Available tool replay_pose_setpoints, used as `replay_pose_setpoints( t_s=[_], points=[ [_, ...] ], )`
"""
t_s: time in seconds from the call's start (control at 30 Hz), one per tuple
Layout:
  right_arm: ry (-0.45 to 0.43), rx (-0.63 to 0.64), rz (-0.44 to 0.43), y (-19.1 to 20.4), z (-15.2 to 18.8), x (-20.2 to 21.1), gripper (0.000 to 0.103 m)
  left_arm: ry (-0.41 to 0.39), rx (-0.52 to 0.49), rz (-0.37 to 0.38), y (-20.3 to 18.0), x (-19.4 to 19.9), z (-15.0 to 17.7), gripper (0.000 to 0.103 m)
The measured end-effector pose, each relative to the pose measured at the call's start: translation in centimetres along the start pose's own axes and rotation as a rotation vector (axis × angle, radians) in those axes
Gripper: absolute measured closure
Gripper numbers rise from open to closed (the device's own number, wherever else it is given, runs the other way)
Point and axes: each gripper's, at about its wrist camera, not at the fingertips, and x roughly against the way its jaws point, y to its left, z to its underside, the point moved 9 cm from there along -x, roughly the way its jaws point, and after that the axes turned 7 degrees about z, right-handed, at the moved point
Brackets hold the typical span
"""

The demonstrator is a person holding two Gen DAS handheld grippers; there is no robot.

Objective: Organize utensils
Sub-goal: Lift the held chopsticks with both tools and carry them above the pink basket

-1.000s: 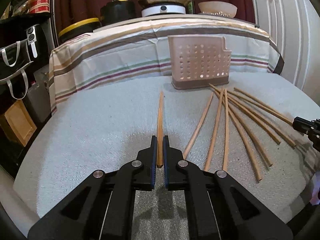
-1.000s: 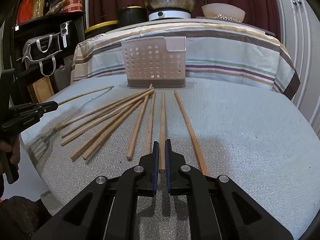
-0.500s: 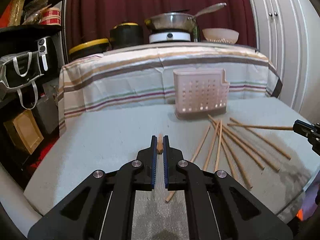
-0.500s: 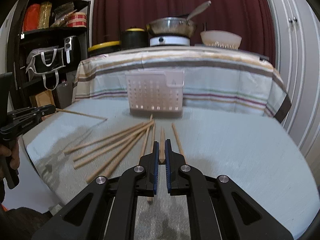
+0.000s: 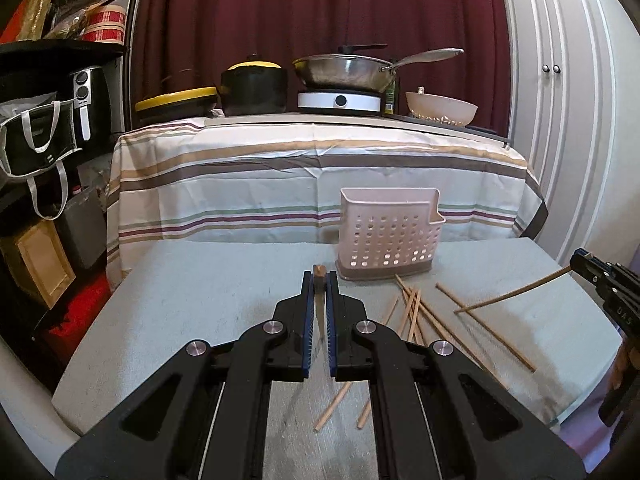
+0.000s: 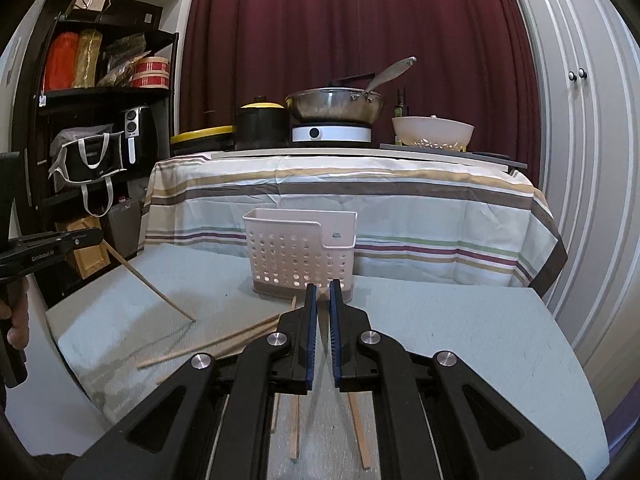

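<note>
My left gripper [image 5: 319,280] is shut on a wooden chopstick [image 5: 319,271], lifted above the table with its free end pointing down; this chopstick also shows in the right wrist view [image 6: 148,283]. My right gripper [image 6: 323,292] is shut on another chopstick [image 5: 512,294], which hangs down to the left in the left wrist view. A pink perforated utensil holder [image 5: 390,234] stands upright at the table's far edge, ahead of both grippers; it also shows in the right wrist view [image 6: 300,254]. Several loose chopsticks [image 5: 416,312] lie on the grey table mat.
A striped-cloth counter [image 5: 316,184] behind the table carries a wok [image 5: 348,70], a black pot [image 5: 254,90] and a white bowl [image 5: 440,108]. Dark shelves with bags [image 5: 40,136] stand at the left. White cabinet doors [image 5: 560,120] are at the right.
Both grippers have risen from the table, each lifting its chopstick off the mat. The chopsticks now tilt downward from the jaws. The table and holder look further below.
</note>
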Motion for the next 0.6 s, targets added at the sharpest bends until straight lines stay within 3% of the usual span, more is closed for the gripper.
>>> replay_pose_setpoints(
  t_s=[0.6],
  points=[
    [-0.041, 0.013, -0.018, 0.2, -4.1, -3.9, 0.096, -0.028, -0.004, -0.002, 1.3, -3.7, -4.0, 0.097]
  ],
)
